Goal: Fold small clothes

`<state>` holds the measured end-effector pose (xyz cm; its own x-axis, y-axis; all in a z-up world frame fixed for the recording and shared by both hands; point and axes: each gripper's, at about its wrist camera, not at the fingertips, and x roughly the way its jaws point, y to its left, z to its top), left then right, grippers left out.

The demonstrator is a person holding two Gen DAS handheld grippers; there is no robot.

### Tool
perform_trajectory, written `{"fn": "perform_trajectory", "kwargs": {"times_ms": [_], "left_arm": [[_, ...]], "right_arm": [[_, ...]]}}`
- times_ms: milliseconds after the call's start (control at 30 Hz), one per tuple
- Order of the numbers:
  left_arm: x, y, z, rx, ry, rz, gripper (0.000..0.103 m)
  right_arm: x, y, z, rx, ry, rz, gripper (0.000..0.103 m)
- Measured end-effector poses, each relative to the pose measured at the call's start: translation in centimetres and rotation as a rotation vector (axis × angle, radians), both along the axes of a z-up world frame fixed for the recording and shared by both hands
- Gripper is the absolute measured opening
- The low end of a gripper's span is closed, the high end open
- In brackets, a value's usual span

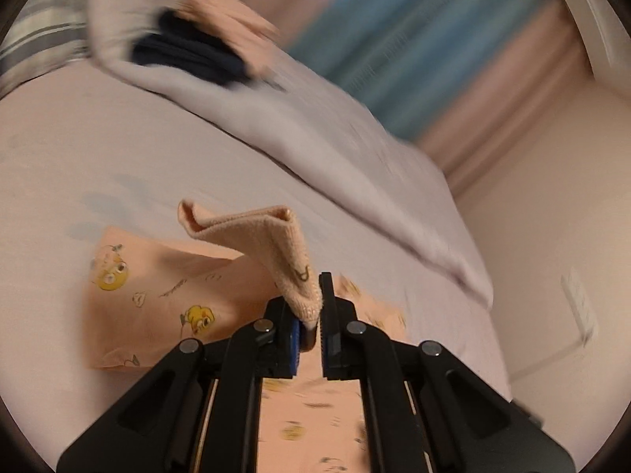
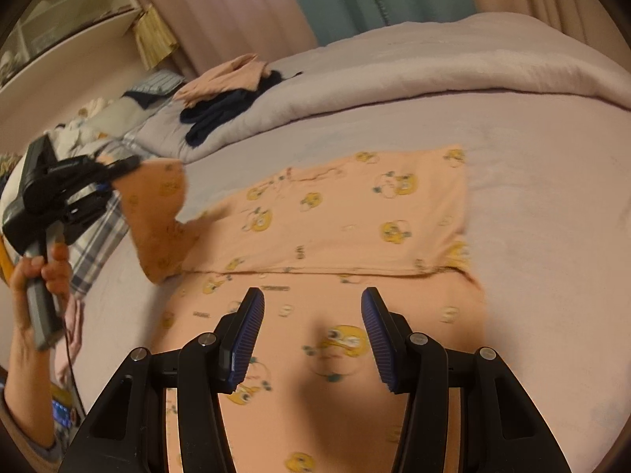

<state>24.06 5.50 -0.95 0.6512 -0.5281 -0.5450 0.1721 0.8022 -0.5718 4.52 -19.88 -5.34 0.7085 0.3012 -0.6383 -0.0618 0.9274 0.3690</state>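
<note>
A peach garment with yellow cartoon prints (image 2: 335,213) lies spread on the bed, partly folded. My left gripper (image 1: 311,315) is shut on its ribbed cuff (image 1: 276,232) and holds that sleeve lifted off the bed. In the right wrist view the left gripper (image 2: 118,165) is at the left with the raised sleeve (image 2: 157,213) hanging from it. My right gripper (image 2: 313,335) is open and empty, hovering over the near part of the garment.
A lilac blanket (image 2: 453,67) is bunched along the far side of the bed. Dark navy clothes (image 2: 221,112) and a peach piece (image 2: 228,75) lie on it. A plaid cloth (image 2: 94,236) lies at the left edge. Curtains hang behind.
</note>
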Motion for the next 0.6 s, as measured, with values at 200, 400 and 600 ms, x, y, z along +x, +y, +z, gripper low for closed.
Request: {"fn": "perform_trajectory", "kwargs": {"times_ms": [200, 400, 600], "left_arm": [[0.8, -12.6, -5.0, 0.220, 0.079, -0.192, 0.020], [1.0, -17.0, -9.6, 0.336, 0.193, -0.326, 0.066], [-1.5, -12.1, -6.6, 0.288, 0.075, -0.357, 0.089]], "right_arm": [[-0.7, -2.9, -0.5, 0.018, 0.020, -0.075, 0.052], [-1.4, -4.5, -0.8, 0.032, 0.030, -0.123, 0.052], [-0.8, -4.6, -0.8, 0.082, 0.016, -0.108, 0.052]]}}
